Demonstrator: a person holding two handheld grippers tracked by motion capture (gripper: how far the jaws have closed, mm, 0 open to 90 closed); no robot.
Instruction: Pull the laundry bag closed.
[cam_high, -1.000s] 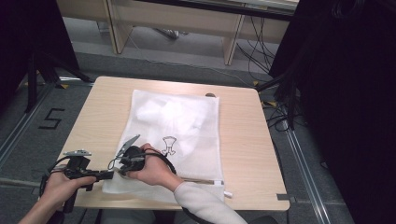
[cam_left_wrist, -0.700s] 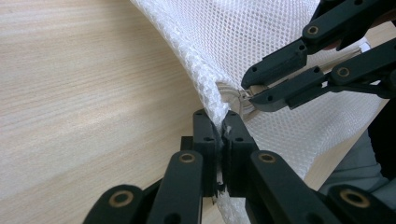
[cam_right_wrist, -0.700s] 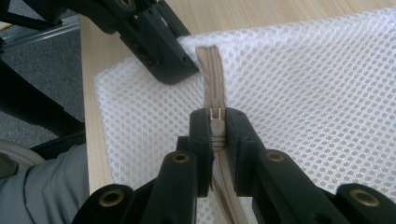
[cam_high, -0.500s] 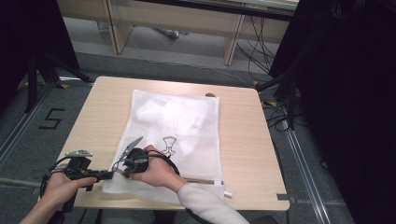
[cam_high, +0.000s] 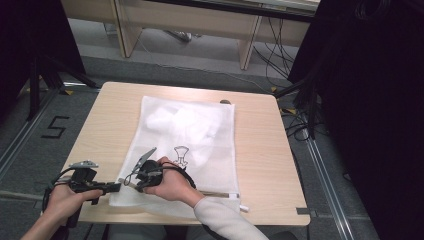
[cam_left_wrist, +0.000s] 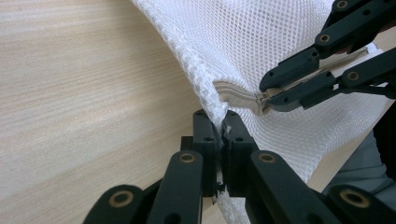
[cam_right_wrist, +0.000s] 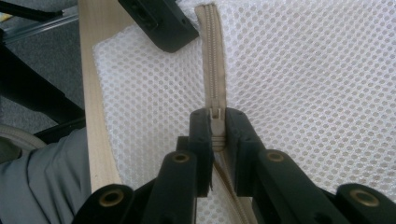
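Mesh bag (cam_high: 187, 145), white, lies flat on the wooden table (cam_high: 265, 150), its zipped edge along the near side. We see the left gripper (cam_left_wrist: 218, 123) at the bag's near left corner, its jaws closed tight on the mesh edge beside the zipper's end. We see the right gripper (cam_right_wrist: 215, 123) just beside it, jaws pinched shut on the zipper pull (cam_right_wrist: 215, 122), with the beige zipper (cam_right_wrist: 212, 56) running closed ahead of it. From above, both grippers sit near the table's front left edge, close together.
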